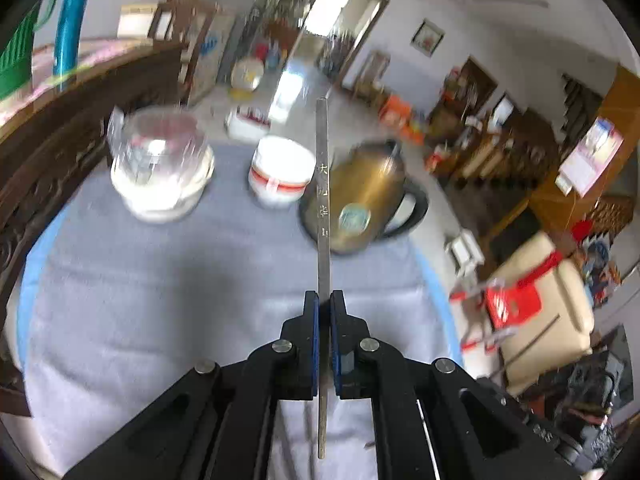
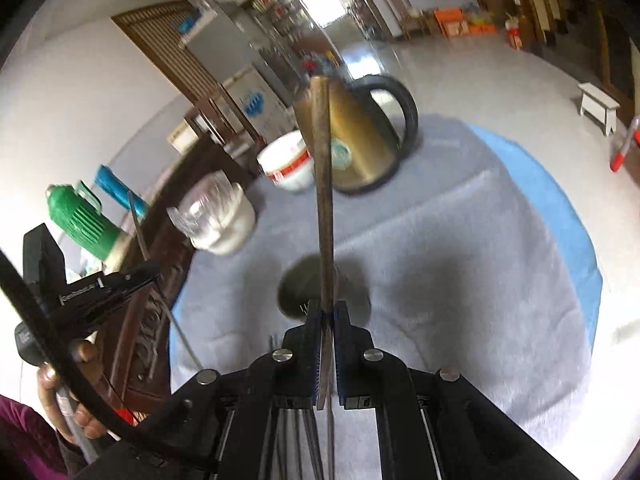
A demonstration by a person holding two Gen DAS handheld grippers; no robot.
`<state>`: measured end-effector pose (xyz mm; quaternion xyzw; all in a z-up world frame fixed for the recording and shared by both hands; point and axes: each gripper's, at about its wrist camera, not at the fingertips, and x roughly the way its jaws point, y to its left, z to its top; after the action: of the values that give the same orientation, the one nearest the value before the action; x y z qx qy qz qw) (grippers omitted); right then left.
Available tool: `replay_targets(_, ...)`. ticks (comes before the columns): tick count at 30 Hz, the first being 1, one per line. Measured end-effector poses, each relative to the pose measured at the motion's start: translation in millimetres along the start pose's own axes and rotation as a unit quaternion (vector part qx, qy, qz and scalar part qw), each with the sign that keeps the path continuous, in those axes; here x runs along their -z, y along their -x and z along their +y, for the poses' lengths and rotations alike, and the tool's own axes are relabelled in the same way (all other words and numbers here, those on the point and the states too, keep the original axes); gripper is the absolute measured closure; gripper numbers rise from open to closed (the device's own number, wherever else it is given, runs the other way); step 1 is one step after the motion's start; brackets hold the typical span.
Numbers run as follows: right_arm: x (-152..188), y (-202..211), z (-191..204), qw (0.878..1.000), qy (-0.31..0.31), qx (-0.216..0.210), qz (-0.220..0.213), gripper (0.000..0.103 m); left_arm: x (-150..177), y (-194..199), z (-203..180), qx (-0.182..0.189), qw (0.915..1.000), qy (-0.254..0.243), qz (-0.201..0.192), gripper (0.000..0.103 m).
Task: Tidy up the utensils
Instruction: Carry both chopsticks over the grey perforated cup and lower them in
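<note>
My left gripper (image 1: 324,300) is shut on a flat silver utensil handle (image 1: 322,184) with engraved marks, seen edge-on and held above the grey cloth. My right gripper (image 2: 328,309) is shut on a brownish metal utensil handle (image 2: 322,168) that points forward; thin tines or wires show below it near the camera. In the right wrist view the left gripper (image 2: 150,268) is at the far left, holding its thin utensil (image 2: 138,228). Which kind of utensil each is cannot be told.
On the table's grey cloth (image 1: 160,280) stand a glass jug on a white bowl (image 1: 160,168), a white bowl with a red band (image 1: 280,172) and a brass kettle (image 1: 360,200). A dark carved wooden bench (image 1: 60,140) runs along the left. A green flask (image 2: 80,220) stands there.
</note>
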<state>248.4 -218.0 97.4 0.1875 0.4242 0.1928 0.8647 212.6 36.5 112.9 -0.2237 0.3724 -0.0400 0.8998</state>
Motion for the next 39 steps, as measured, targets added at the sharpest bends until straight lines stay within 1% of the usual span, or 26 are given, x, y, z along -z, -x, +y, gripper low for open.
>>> replay_targets(2,-8,5,3,1.000,-0.002,-0.005,-0.021,0.097,-4,-5,-8,0.003,0.9994,0.003,-0.034,0.097)
replay_targets(6,-23,14,7,0.998,-0.008,-0.003,-0.069,0.097,-6,-19,-14,0.000,0.9966,0.014,-0.082,0.097)
replay_targets(7,-28,12,10,0.997,-0.010,0.000,-0.082,0.097,-7,-23,-15,0.000,0.9959,0.019,-0.089,0.097)
replay_targets(11,-38,-5,13,0.994,-0.012,0.011,-0.106,0.097,-6,-44,-18,-0.011,0.9934,0.020,-0.112,0.097)
replay_targets(12,-38,-9,15,0.993,-0.006,0.020,-0.114,0.097,-4,-49,-19,-0.017,0.9928,0.016,-0.117,0.097)
replay_targets(16,-37,-29,19,0.992,0.011,0.038,-0.122,0.097,4,-70,-24,-0.036,0.9906,-0.006,-0.132,0.097)
replay_targets(21,-32,-53,18,0.991,0.027,0.054,-0.116,0.097,18,-92,-26,-0.041,0.9896,-0.029,-0.135,0.097)
replay_targets(25,-26,-68,15,0.992,0.030,0.056,-0.105,0.097,28,-99,-25,-0.041,0.9893,-0.043,-0.133,0.097)
replay_targets(31,-16,-91,10,0.996,0.029,0.052,-0.073,0.097,40,-105,-21,-0.035,0.9919,-0.054,-0.110,0.097)
replay_targets(39,-9,-104,0,0.998,0.009,0.039,-0.041,0.097,51,-105,-18,-0.028,0.9948,-0.054,-0.082,0.097)
